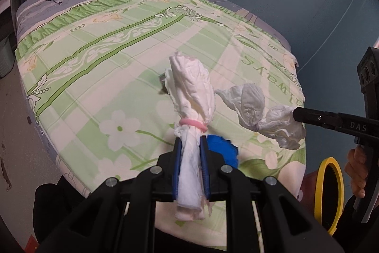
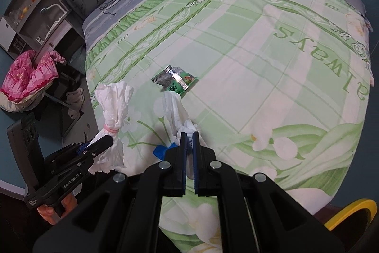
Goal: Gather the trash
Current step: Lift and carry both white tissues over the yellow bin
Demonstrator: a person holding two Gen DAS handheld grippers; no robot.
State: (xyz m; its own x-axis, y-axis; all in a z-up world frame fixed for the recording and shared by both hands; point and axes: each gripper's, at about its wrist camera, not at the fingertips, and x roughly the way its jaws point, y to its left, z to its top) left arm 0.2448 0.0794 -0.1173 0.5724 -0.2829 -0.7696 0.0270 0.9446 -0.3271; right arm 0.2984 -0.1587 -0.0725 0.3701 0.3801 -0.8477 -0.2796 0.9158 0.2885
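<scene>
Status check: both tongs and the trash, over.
Left tongs shut on banded tissue bundle. Right tongs shut on second tissue wad. Green wrapper on bed, uncollected.

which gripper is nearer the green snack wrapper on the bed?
Right, though narrowly. The right gripper, shut on a tissue wad, points straight at the green snack wrapper just beyond the tissue. The left gripper, holding the pink-banded tissue bundle, sits off to the wrapper's left.

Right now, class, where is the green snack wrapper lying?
In the right wrist view the green snack wrapper lies flat on the bedspread, mid-bed, just beyond the tissue bundle held in the right gripper.
</scene>
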